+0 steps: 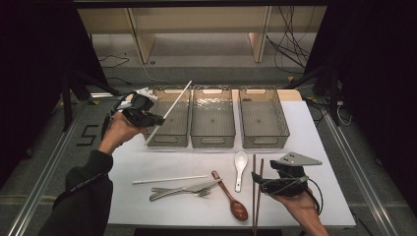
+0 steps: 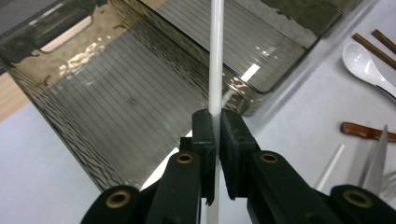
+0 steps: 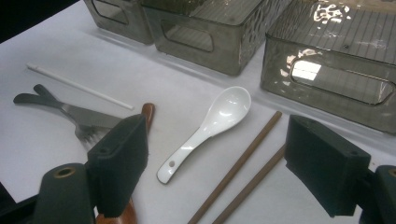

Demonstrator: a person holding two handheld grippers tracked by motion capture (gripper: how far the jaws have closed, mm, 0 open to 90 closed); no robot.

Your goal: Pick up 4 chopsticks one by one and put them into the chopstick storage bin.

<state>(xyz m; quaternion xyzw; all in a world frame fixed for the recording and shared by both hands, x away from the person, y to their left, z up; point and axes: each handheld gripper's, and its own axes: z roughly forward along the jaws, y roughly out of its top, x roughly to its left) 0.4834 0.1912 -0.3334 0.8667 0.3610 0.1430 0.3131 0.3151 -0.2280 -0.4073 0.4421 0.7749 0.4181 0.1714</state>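
Left gripper [image 1: 156, 119]: jaws closed on a white chopstick [image 1: 169, 111] — the pads pinch it partway along its length, as the left gripper view shows [image 2: 215, 70].
White chopstick: lifted off the desk, tilted, its upper end pointing toward the far edge, its lower end near the front wall of the left bin [image 1: 169, 118]; it hangs over that bin's near left part.
Right gripper [image 1: 256, 181]: jaws stand wide apart, nothing between the pads; it hovers low near the desk's front right corner, just over the two brown chopsticks [image 1: 256, 189].
Second white chopstick [image 1: 169, 180]: lies flat on the desk toward the front edge, left of the middle.
Knife and fork [image 1: 184, 189]: crossed over each other just in front of that chopstick.
Wooden spoon [image 1: 231, 196]: lies slanted beside the knife tip, bowl toward the front edge.
White soup spoon [image 1: 240, 167]: lies between the wooden spoon and the brown chopsticks, bowl toward the bins.
Bins: three smoky clear ones in a row along the far half of the desk — left, middle bin [image 1: 212, 118] and right bin [image 1: 264, 118].
Desk [image 1: 314, 147]: white top.
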